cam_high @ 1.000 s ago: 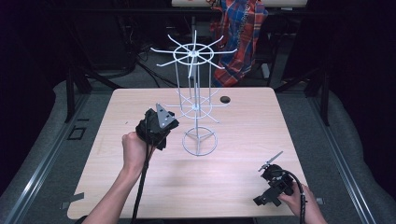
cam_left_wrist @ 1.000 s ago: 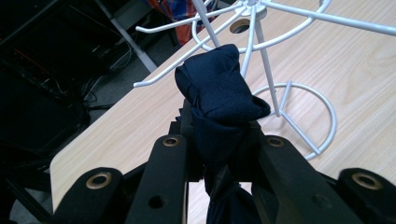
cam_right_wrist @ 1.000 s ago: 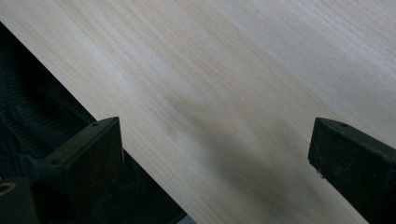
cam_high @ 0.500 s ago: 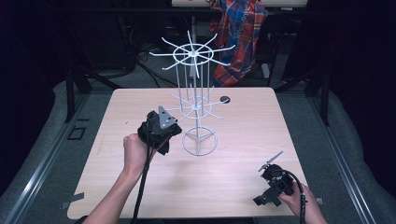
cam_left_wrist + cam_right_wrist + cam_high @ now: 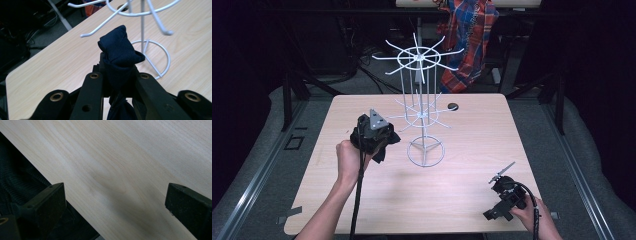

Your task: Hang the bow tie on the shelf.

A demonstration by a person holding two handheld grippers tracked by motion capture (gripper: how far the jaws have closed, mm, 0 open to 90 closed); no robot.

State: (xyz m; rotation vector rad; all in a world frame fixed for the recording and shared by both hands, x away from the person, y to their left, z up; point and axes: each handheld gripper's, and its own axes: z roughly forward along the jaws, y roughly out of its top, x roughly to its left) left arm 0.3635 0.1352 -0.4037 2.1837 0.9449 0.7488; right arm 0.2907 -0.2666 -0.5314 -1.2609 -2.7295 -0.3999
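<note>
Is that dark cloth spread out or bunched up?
Bunched up. The dark blue cloth sits as a tight wad pinched between the left gripper jaws, near the white wire rack.

A red and blue plaid cloth (image 5: 469,42) hangs behind the wooden table (image 5: 472,130), which has a dark round hole (image 5: 453,106) near its far edge

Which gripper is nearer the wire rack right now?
Left. The left gripper, holding a dark cloth, is just beside the wire rack; the right gripper sits at the table's near right corner.

Fingers (image 5: 119,75) pinch navy cloth (image 5: 120,52) near wire rack (image 5: 147,47).
</note>
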